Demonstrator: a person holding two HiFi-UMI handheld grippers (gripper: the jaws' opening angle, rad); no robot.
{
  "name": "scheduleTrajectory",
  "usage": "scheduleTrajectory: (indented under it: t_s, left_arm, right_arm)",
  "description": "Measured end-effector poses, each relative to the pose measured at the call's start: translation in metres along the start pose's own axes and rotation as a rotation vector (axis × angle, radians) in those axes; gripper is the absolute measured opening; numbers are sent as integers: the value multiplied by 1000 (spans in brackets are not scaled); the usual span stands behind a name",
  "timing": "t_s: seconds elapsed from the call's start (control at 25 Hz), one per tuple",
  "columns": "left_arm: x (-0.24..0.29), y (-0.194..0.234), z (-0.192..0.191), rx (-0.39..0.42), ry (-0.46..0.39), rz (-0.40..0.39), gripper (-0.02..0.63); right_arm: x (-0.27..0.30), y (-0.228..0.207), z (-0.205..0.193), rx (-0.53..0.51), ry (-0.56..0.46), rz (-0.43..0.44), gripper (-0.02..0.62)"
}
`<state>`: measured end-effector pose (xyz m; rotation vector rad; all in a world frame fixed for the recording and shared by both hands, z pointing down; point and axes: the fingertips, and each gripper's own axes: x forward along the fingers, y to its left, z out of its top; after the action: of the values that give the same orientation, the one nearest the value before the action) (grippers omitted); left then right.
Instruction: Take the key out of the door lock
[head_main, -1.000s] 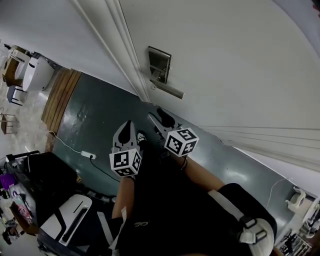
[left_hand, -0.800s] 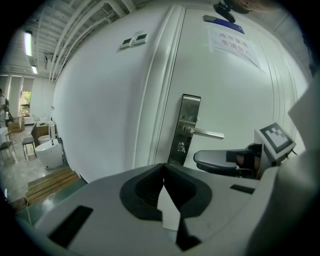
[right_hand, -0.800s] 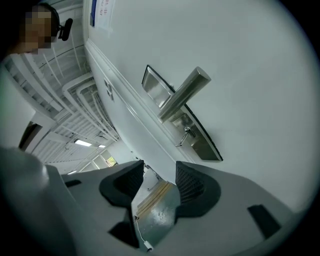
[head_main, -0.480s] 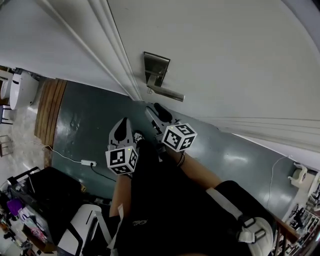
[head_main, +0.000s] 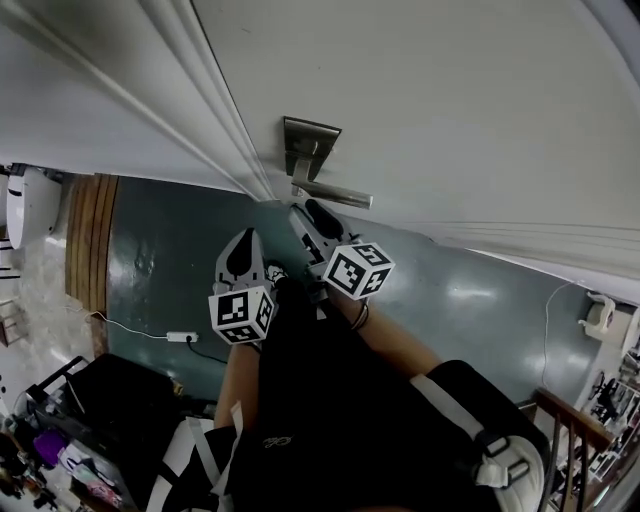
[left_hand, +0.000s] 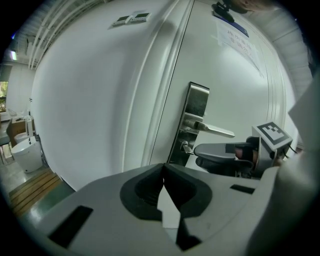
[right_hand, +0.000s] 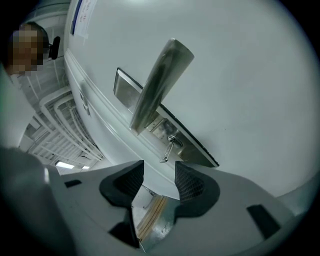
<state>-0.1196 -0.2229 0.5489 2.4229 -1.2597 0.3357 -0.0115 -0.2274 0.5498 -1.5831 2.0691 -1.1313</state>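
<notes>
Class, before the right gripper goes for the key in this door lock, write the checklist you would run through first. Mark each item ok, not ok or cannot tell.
1. Key sits in the lock plate, under the lever handle: ok.
2. Right gripper has its fingers apart with nothing between them: ok.
3. Key lines up with that gap: ok, it lies just beyond it.
4. Fingers around the key: not ok, they are short of it.
5. Left gripper shut, empty and off to the side: ok.
6. Key turned to its pull-out position: cannot tell.
</notes>
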Motion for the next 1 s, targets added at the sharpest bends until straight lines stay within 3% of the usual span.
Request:
scheduleTrajectory:
  t_s: [0.4, 1.0]
  left_arm:
    - [22, 9, 6, 30, 28, -79, 23]
    - [49, 13, 19, 81, 60, -176, 23]
  right_arm:
    - [12, -11, 8, 152, -90, -33, 186]
    - [24, -21, 19, 443, -228, -10, 161]
